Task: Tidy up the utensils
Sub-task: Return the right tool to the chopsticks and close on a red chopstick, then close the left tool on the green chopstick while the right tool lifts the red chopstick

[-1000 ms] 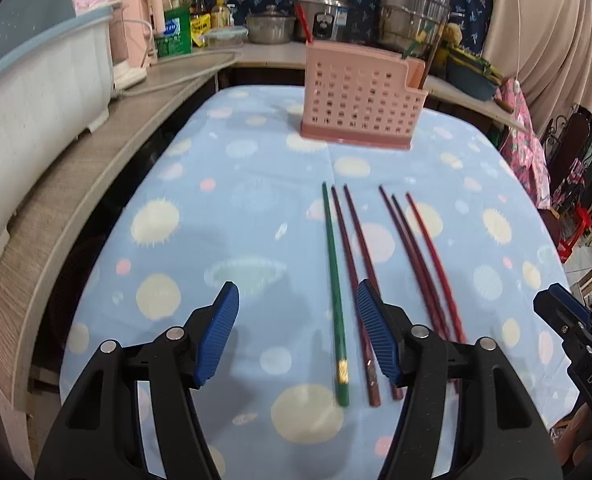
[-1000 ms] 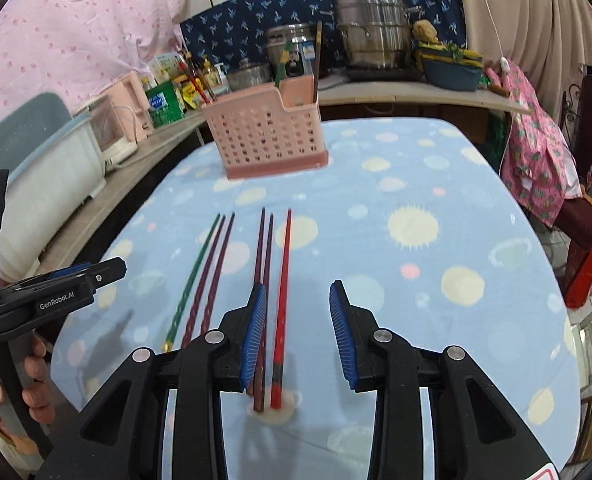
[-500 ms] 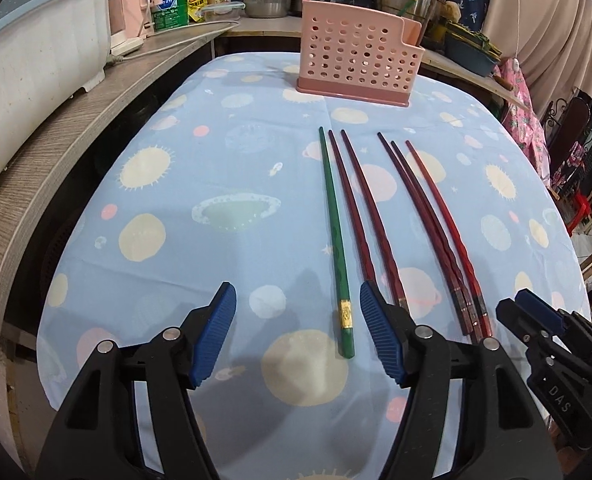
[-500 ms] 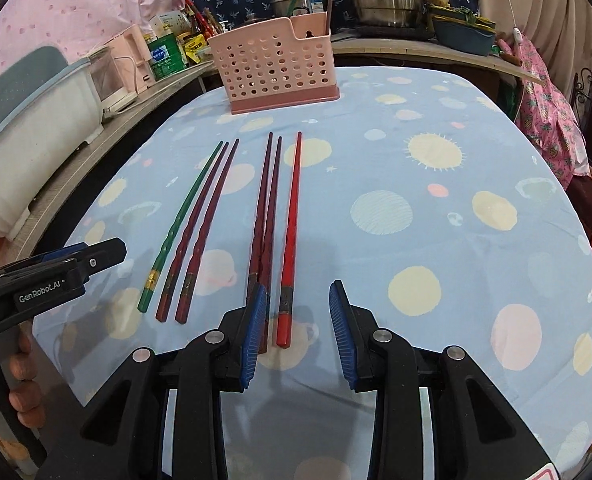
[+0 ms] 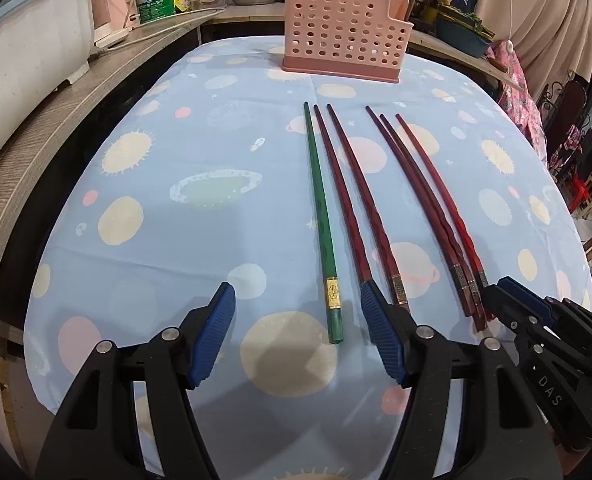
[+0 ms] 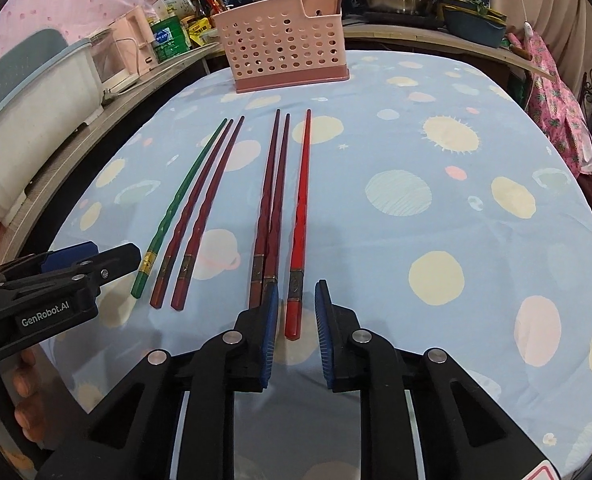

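Six chopsticks (image 6: 274,200) lie near the desk's (image 6: 455,152) front edge. Right gripper (image 6: 294,322), half open and empty, straddles the red chopstick's (image 6: 300,216) thick end; left gripper (image 5: 296,334) gapes empty. They look thin, stiff, slippery.

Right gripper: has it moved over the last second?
Yes. In the right wrist view the right gripper has dropped and pulled back toward the near table edge: the bright red chopstick, formerly running under it, now ends between its jaws.

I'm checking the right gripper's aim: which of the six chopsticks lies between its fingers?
The bright red chopstick, rightmost of the six. Its butt end sits between the open right gripper fingers; the other red ones are darker and lie further left.
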`<state>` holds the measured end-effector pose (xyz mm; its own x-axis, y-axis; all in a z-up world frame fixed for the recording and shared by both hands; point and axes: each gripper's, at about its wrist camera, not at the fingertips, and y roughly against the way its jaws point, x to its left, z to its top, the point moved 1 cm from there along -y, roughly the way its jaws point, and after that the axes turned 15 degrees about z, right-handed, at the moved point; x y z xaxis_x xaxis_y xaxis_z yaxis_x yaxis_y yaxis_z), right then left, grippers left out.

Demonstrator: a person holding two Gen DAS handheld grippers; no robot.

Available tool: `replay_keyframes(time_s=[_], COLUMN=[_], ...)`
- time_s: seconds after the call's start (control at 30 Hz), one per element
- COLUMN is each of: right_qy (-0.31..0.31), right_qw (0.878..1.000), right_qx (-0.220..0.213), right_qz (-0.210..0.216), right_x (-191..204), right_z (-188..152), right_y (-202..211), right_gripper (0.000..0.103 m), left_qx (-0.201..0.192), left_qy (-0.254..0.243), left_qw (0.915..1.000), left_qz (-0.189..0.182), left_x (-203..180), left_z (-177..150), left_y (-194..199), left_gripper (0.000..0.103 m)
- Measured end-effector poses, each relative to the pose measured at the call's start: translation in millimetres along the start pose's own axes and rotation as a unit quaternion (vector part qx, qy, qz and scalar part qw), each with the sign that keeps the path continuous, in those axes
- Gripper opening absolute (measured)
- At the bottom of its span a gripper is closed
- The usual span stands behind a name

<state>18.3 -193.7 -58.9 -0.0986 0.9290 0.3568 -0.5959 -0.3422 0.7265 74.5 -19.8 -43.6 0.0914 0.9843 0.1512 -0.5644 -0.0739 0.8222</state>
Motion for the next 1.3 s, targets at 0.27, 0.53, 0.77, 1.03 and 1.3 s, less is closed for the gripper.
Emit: replay_keyframes(time_s=[0.27,0.53,0.77,1.03,1.3], right_qy=[0.003,0.001,0.004,0.011,0.014], right_qw=[1.000,1.000,1.000,1.000,1.000], right_qx=[0.000,0.007,0.006,0.004,0.007], right_qz=[-0.002,-0.007,-0.008,-0.011,-0.011], right_x=[1,-2,-2,0,-1], right_z=[0,0,1,0,1], right_y=[-1,-4,-6,-8,-8], right_gripper=[0.016,0.013,0.013,0.013,0.008], left_qx=[0.006,0.014,0.013,0.005,0.014], left_qy=[-0.006,-0.008,-0.013,-0.021,-0.021], left_qw=[1.0000,0.9999,0.9998,0.9997,0.9996], left_qz=[0.003,0.003,0.009,0.012,-0.016], left_x=[-3,-4,-6,-7,-5], left_z=[-2,-5,-5,-5,-1], left_y=[-6,-13,-17,-17,-16], left_gripper=[0.062,0.062,0.062,0.046,0.007])
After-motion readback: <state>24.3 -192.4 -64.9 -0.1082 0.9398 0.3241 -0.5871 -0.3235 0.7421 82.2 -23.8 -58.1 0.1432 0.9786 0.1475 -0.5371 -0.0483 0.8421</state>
